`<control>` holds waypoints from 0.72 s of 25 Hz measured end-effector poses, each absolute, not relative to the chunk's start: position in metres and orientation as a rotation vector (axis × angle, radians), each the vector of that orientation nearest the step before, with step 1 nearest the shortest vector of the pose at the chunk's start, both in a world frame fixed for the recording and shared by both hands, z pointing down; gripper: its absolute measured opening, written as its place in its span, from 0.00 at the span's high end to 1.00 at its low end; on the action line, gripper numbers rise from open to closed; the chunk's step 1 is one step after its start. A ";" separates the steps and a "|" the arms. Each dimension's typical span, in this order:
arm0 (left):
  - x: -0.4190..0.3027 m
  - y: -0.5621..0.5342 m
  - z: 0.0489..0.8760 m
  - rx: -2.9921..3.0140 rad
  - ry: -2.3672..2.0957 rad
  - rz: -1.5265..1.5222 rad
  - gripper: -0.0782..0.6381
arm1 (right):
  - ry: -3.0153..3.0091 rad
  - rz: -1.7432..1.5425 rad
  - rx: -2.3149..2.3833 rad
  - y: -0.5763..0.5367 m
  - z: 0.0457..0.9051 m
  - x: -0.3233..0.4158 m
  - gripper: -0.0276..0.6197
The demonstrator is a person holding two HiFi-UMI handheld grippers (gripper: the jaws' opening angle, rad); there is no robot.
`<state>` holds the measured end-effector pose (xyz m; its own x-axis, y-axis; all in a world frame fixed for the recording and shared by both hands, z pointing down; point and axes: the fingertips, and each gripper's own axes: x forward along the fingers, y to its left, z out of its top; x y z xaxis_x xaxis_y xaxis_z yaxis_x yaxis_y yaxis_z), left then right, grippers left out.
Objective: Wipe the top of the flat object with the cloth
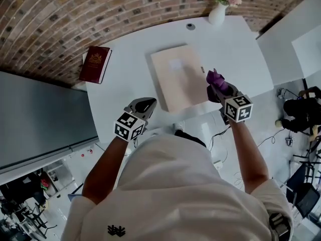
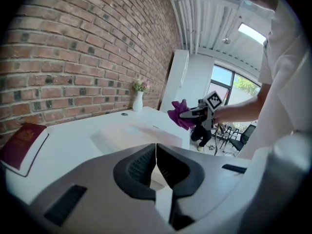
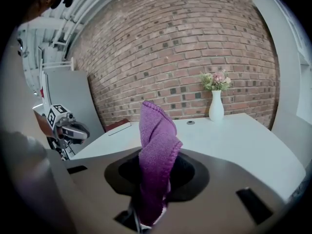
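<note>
Your right gripper (image 1: 219,86) is pinching the purple cloth (image 3: 156,150). The jaws are pressed on its lower part, and the rest of the cloth stands up in a folded bunch above them. You hold this gripper just beside the right edge of the flat object (image 1: 178,77), at about the middle of that edge. From the head view I cannot tell if the cloth touches the flat object.

The flat object is a pale beige board. It lies flat on the white table (image 1: 125,79), a little right of the table's middle, and its near edge is close to the near edge of the table.

Your left gripper (image 2: 156,154) has its jaws pressed together with nothing between them. It is over the near edge of the table, to the left of the near left corner of the board.

A dark red book (image 1: 95,64) lies near the far left corner of the table, well apart from the board. A white vase with flowers (image 1: 218,11) stands at the far edge, and a small round thing (image 1: 190,26) lies near it.
</note>
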<state>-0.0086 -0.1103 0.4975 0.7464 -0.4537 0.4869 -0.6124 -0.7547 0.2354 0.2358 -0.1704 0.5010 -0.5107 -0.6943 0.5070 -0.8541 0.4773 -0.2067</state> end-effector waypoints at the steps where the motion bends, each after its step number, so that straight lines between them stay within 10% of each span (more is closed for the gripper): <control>1: -0.015 -0.104 0.489 2.569 -0.812 0.552 0.86 | -2.373 0.630 1.313 -0.159 0.496 0.230 0.76; 18: -0.102 0.003 0.406 2.571 -0.758 0.371 0.86 | -2.427 0.665 1.318 0.000 0.445 0.106 0.76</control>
